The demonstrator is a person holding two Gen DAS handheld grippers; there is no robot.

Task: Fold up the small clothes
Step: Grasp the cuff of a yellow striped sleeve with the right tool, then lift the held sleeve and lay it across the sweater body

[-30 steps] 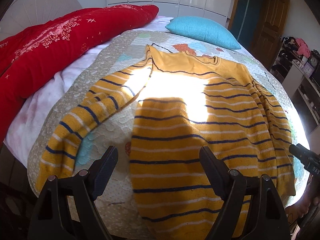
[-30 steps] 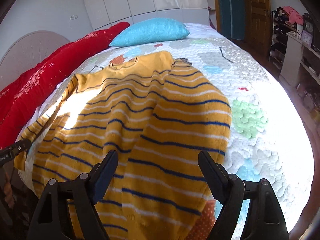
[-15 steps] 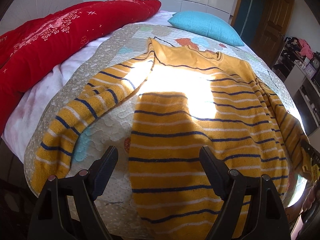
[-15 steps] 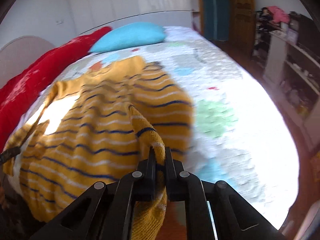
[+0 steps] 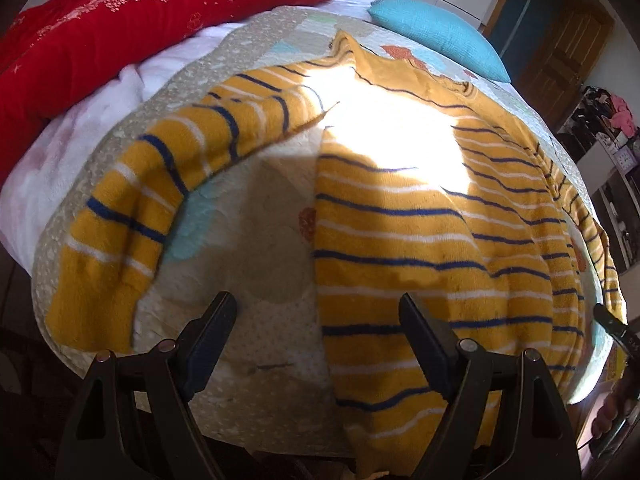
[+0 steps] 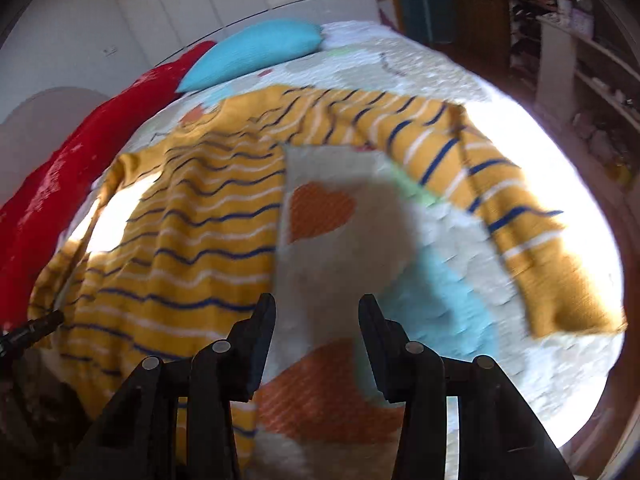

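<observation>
Sunlit quilted bed point(image 5: 260, 248) carries my mustard-yellow striped knit sweater point(image 5: 420, 240), sleeves splayed. Left tongs point(image 5: 316, 336) gape empty; right tongs point(image 6: 316, 332) are opening, empty. Glare could spoil my sleeve grab.

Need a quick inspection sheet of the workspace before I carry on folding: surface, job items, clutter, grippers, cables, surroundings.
Surface: quilted bedspread with coloured patches, strong sun glare.
Job's things: yellow striped sweater lying flat, both sleeves spread out to the sides; right sleeve lying free.
Clutter: red duvet and blue pillow at the head end.
Grippers: left gripper open over the sweater's edge; right gripper opening, nothing between its jaws.
Cables: nothing seen.
Surroundings: white wardrobe, wooden door, cluttered shelves.
</observation>
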